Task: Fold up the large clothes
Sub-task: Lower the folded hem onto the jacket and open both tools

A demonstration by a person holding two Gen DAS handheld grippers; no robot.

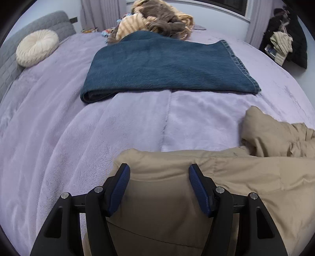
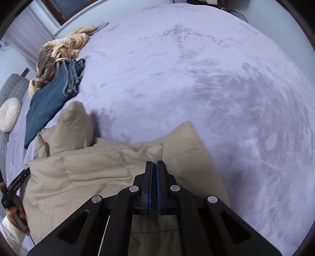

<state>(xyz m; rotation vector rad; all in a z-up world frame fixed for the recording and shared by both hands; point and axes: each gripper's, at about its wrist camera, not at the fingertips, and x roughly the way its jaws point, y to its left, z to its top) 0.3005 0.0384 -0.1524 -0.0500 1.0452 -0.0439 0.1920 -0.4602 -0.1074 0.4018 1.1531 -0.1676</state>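
A padded beige jacket (image 1: 246, 177) lies on the lilac bed cover (image 1: 49, 128) at the near edge. My left gripper (image 1: 159, 169) is open, its blue pads apart above the jacket's left end, holding nothing. In the right wrist view the jacket (image 2: 88, 173) spreads to the left, and a flap of it (image 2: 185, 145) rises next to my right gripper (image 2: 154, 164). The right gripper is shut, its pads pressed together at the jacket's edge; whether cloth is pinched between them cannot be told.
Folded dark blue jeans (image 1: 161, 65) lie mid-bed, with a heap of striped and brown clothes (image 1: 159, 17) behind them. A round cream cushion (image 1: 36, 47) rests by the grey headboard (image 1: 11, 59). Dark clothes (image 1: 285, 41) hang at the far right. The left hand (image 2: 13, 214) shows in the right wrist view.
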